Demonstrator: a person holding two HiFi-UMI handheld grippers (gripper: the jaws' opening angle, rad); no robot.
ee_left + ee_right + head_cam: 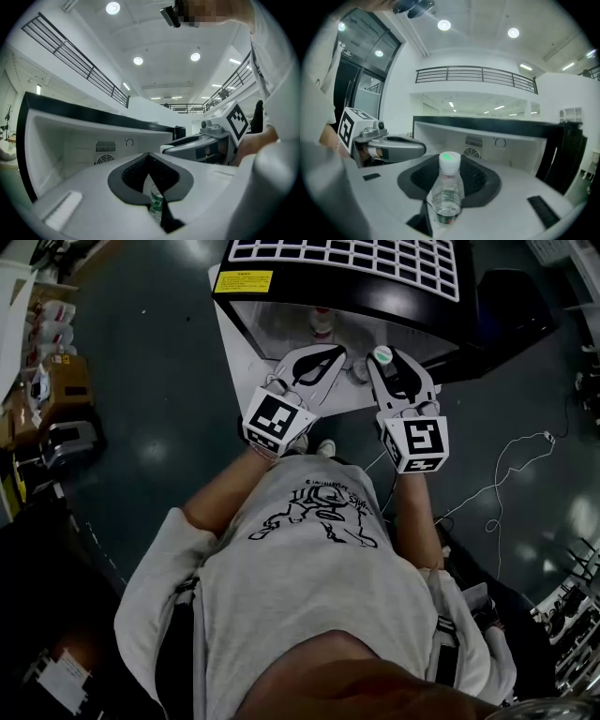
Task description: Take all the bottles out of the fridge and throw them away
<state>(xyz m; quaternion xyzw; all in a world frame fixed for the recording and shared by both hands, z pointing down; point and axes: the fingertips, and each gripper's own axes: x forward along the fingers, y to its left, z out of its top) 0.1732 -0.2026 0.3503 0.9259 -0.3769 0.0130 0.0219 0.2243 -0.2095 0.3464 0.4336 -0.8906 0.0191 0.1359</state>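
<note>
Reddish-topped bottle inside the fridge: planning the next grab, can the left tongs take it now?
Probably not: left tongs already grip a green-labelled plastic bottle; otherwise the reddish-topped bottle stands unblocked.

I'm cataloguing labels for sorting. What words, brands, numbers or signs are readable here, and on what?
Nothing can be quoted.
Yellow sticker on the fridge: print too small.
Shirt print: lettering blurred.
Green label on the left bottle: blurred.
Label on the right bottle: too dark.
Marker cubes: black-and-white patterns, no words.
</note>
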